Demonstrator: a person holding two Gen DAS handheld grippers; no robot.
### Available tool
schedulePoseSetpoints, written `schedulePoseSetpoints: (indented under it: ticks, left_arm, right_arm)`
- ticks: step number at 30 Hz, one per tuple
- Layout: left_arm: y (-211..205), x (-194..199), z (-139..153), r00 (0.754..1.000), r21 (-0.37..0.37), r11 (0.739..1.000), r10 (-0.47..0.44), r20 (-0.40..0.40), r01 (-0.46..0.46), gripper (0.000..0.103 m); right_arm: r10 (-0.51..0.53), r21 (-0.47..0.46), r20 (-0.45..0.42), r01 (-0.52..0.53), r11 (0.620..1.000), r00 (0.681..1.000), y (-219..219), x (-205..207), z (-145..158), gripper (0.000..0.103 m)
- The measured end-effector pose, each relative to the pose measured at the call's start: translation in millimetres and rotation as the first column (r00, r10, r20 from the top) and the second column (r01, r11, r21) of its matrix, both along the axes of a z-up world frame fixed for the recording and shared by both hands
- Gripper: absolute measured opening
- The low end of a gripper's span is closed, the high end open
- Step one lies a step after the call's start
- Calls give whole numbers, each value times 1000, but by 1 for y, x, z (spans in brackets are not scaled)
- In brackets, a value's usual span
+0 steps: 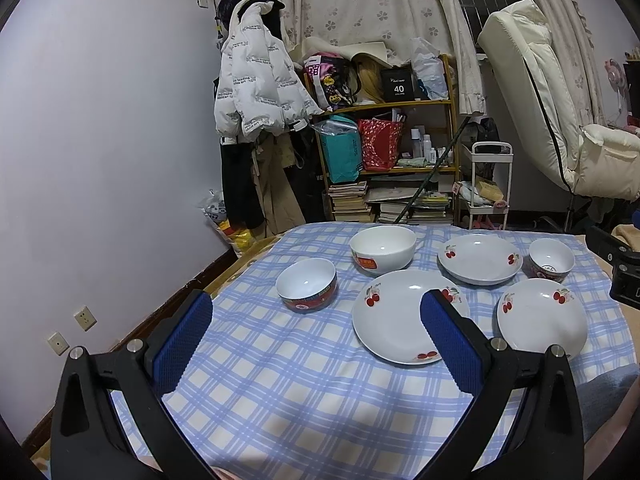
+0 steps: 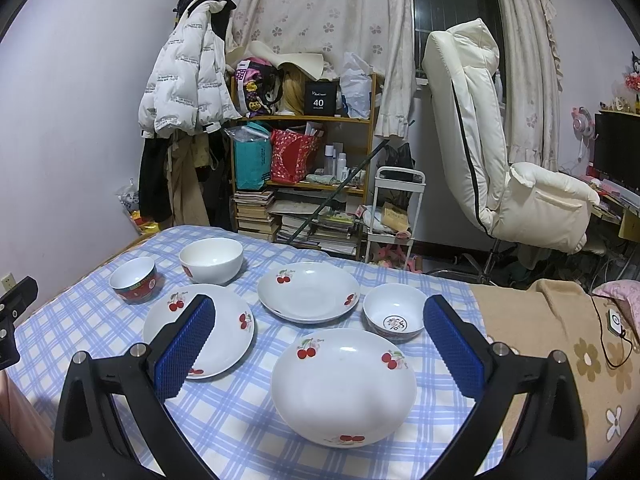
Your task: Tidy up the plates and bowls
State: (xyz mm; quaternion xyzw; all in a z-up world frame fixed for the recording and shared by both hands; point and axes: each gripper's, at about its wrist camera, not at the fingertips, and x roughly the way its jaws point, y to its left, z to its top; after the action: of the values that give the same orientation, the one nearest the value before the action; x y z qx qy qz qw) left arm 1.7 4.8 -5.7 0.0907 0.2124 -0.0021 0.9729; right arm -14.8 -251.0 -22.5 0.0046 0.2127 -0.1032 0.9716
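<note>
Three white cherry-print plates lie on a blue checked cloth: a near-left plate (image 1: 394,316) (image 2: 224,322), a far plate (image 1: 480,258) (image 2: 308,290) and a near-right plate (image 1: 542,318) (image 2: 344,386). A plain white bowl (image 1: 383,249) (image 2: 211,259), a red-banded bowl (image 1: 307,284) (image 2: 133,279) and a small patterned bowl (image 1: 551,259) (image 2: 394,315) stand upright among them. My left gripper (image 1: 316,316) is open and empty above the cloth, in front of the red-banded bowl. My right gripper (image 2: 319,318) is open and empty above the near-right plate.
The cloth (image 1: 280,380) covers a bed, with a brown flowered blanket (image 2: 560,344) to its right. A cluttered shelf (image 1: 388,140), a white trolley (image 2: 394,216) and a white recliner chair (image 2: 500,152) stand beyond. A wall (image 1: 100,160) runs along the left.
</note>
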Motion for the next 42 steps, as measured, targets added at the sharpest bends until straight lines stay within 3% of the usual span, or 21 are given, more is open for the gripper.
schedulePoseSetpoints:
  ticks: [42]
  left_arm:
    - [9,-2,-3,1000,14,1000,7,10,-7,102]
  right_arm:
    - [0,2,-1,0,1000,1000,0,0,0,103]
